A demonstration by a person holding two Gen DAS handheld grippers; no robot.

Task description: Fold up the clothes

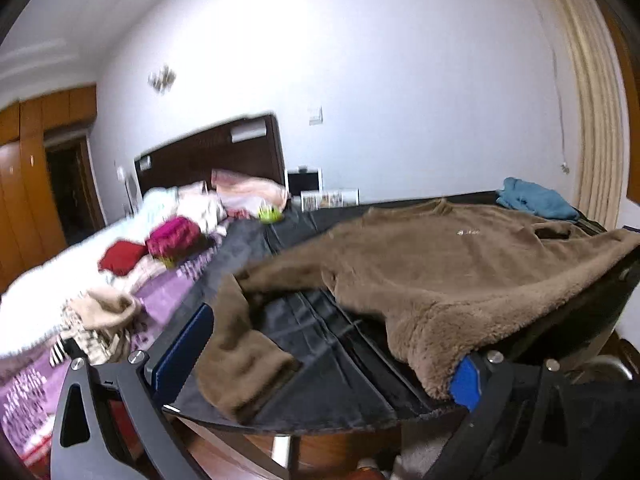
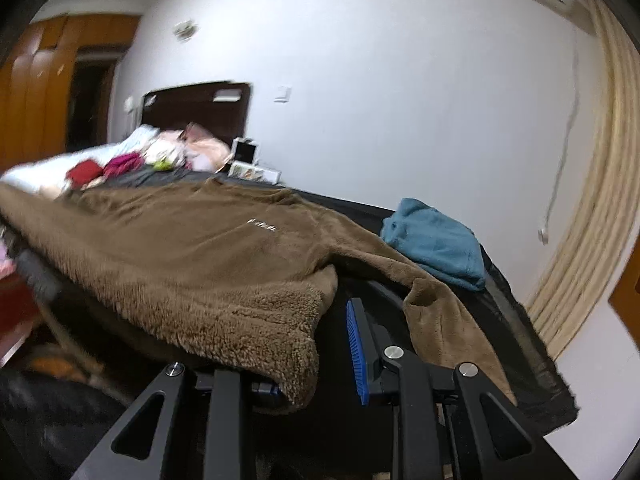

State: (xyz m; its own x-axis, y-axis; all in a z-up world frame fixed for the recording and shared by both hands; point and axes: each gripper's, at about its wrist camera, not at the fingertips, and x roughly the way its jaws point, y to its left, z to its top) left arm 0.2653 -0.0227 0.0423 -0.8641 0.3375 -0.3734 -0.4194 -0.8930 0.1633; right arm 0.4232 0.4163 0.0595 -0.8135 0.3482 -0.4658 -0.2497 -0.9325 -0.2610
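Brown fleece fills both views — a sweater (image 1: 448, 264) lies spread on a dark sheet (image 1: 320, 344) over the near end of the bed (image 1: 168, 300), neck toward the wall, a small pale logo on its chest. In the left wrist view one sleeve (image 1: 244, 344) trails down to the near edge of the sheet, its cuff lying between the fingers of the left gripper (image 1: 320, 368). Those jaws stand wide apart, and the blue right pad (image 1: 466, 384) sits right at the hem corner (touching or just under it, I cannot tell).

Over to the right gripper (image 2: 316, 364): the hem of the sweater droops over its left finger and hides that pad, while the blue right pad (image 2: 356, 356) stands clear of the fleece with a gap beside it. Whether this one pinches the hem I cannot tell. The other sleeve (image 2: 444, 320) runs down past that pad toward the sheet's edge.

A folded blue garment (image 2: 436, 244) rests on the sheet beside the sweater's shoulder, near the curtain (image 2: 588, 200). Farther up the bed, by the headboard (image 1: 212, 152), sits a pile of clothes (image 1: 176, 236) — red, magenta, pink, blurred.
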